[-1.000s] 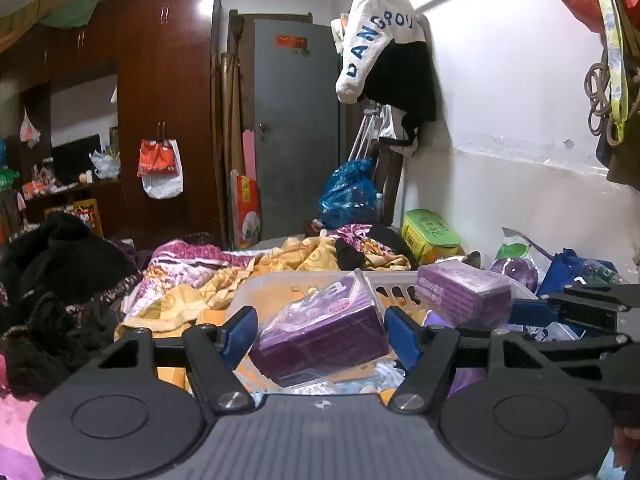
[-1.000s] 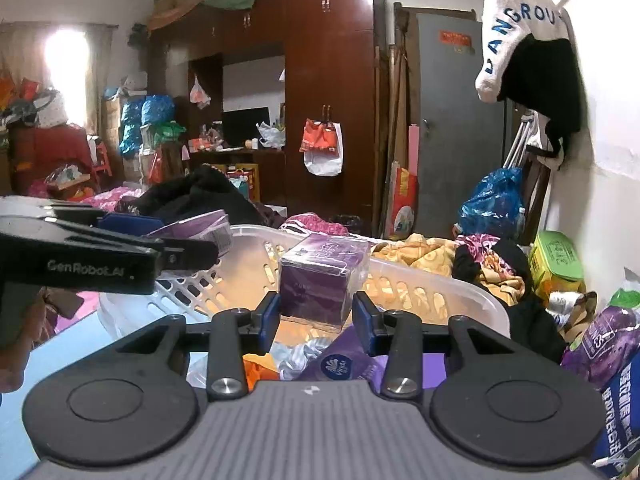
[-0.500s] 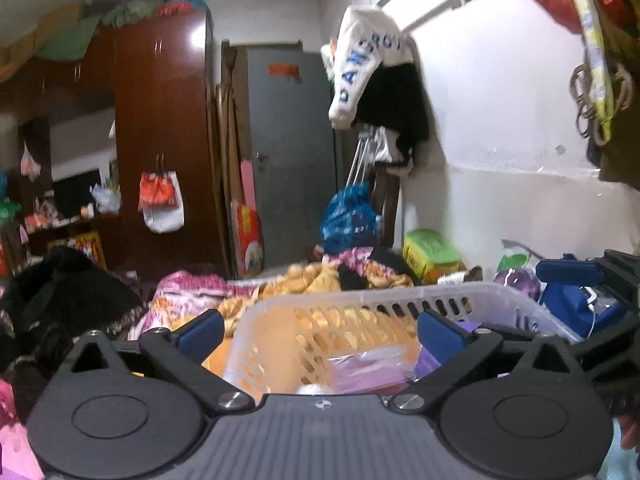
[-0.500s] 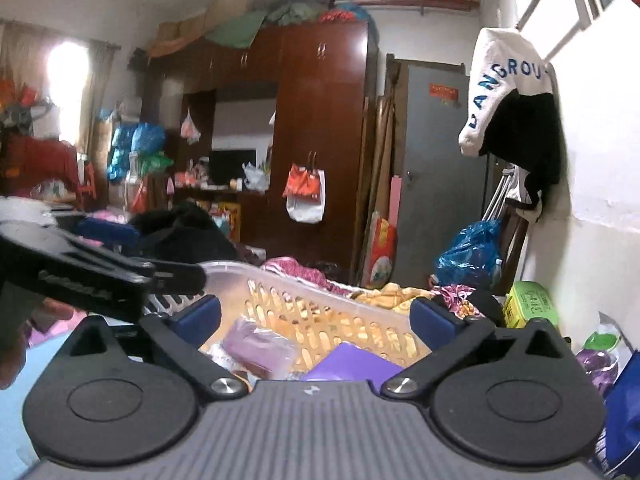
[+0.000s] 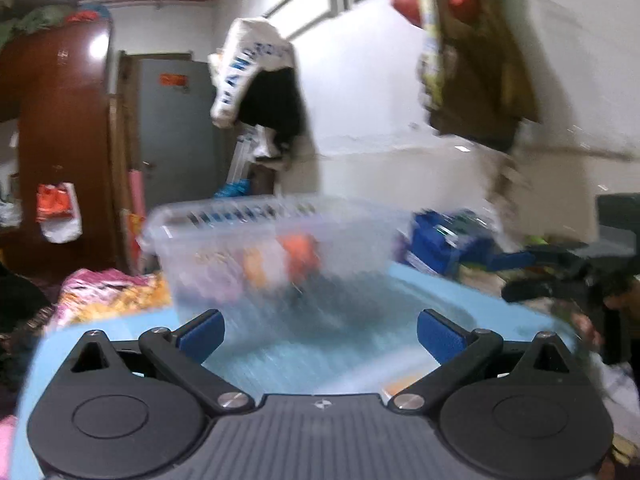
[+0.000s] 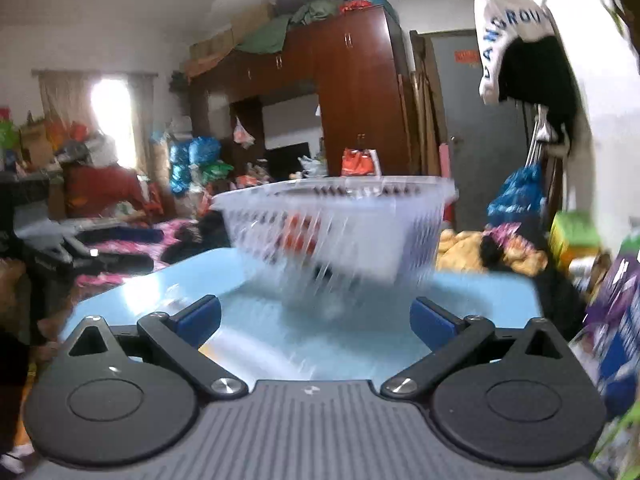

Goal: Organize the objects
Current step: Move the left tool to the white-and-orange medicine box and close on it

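A white slotted plastic basket (image 5: 272, 240) stands on a light blue table (image 5: 360, 344), blurred by motion, with orange and purple items showing through its wall. In the right wrist view the same basket (image 6: 336, 224) sits ahead on the blue table (image 6: 280, 332). My left gripper (image 5: 320, 332) is open, its blue pads wide apart over bare table, short of the basket. My right gripper (image 6: 316, 318) is open too, nothing between its fingers. At the right edge of the left wrist view, the other gripper (image 5: 560, 272) shows as a dark shape with a blue pad.
Purple and blue packets (image 6: 616, 312) lie at the table's right edge. Blue bags (image 5: 444, 240) sit right of the basket by the white wall. Bedding and clothes (image 6: 496, 248) lie behind; a brown wardrobe (image 6: 356, 96) and grey door (image 5: 176, 132) stand further back.
Both grippers let go of their purple packets, opened wide, then pulled back and down from the basket. The basket now stands farther ahead and the blue table shows below.
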### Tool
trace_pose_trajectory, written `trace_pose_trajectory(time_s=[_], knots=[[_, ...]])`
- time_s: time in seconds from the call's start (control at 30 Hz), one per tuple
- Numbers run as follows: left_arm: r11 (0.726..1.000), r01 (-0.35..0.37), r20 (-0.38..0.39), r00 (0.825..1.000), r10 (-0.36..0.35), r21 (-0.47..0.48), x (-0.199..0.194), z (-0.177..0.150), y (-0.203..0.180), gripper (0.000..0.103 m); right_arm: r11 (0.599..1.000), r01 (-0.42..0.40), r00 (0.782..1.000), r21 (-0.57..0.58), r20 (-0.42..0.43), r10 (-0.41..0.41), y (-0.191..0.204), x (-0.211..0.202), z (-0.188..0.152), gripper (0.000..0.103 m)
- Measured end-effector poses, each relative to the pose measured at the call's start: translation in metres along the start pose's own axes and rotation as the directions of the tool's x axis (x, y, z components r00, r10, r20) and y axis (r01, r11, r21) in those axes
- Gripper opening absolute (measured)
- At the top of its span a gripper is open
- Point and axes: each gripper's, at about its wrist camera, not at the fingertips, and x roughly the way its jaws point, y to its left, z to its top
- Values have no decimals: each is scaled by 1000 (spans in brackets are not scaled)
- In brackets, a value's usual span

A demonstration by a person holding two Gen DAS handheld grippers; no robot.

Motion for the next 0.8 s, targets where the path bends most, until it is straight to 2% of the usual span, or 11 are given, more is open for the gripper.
trace_pose_trajectory(time_s=[0.1, 0.2, 0.33, 0.37, 0.43, 0.5, 0.57, 0.63, 0.73, 0.8], knots=[[993, 118, 7, 993, -118, 28, -16, -23, -17, 103, 998, -63, 998, -8, -4, 63, 7, -10, -18, 103], [986, 141, -28, 990, -139, 92, -14, -41, -31, 99, 995, -79, 996, -53, -52, 77, 17, -1, -31, 103], [974, 220, -56, 975, -217, 46, -6, -53, -24, 95, 990, -92, 993, -106, -85, 83, 24, 14, -35, 103], [973, 229, -58, 972, -227, 32, -3, -55, -21, 95, 990, -99, 992, -102, -86, 91, 22, 16, -36, 101], [971, 238, -67, 969, -237, 12, 2, -58, -18, 89, 988, -129, 987, -89, -105, 120, 19, 23, -36, 85], [967, 256, -78, 963, -256, -8, 9, -60, -15, 86, 986, -134, 987, -97, -101, 124, 18, 24, -40, 83], [962, 273, -85, 958, -273, -10, 13, -64, -18, 84, 983, -152, 985, -98, -98, 143, 16, 28, -39, 76], [962, 275, -87, 958, -273, 3, 15, -64, -24, 78, 982, -154, 985, -106, -95, 144, 16, 28, -40, 62], [961, 278, -88, 957, -276, 9, 17, -62, -28, 56, 981, -160, 984, -111, -93, 150, 18, 20, -49, 59], [963, 268, -82, 960, -267, 5, 16, -63, -28, 52, 982, -156, 985, -106, -89, 147, 18, 17, -52, 56]])
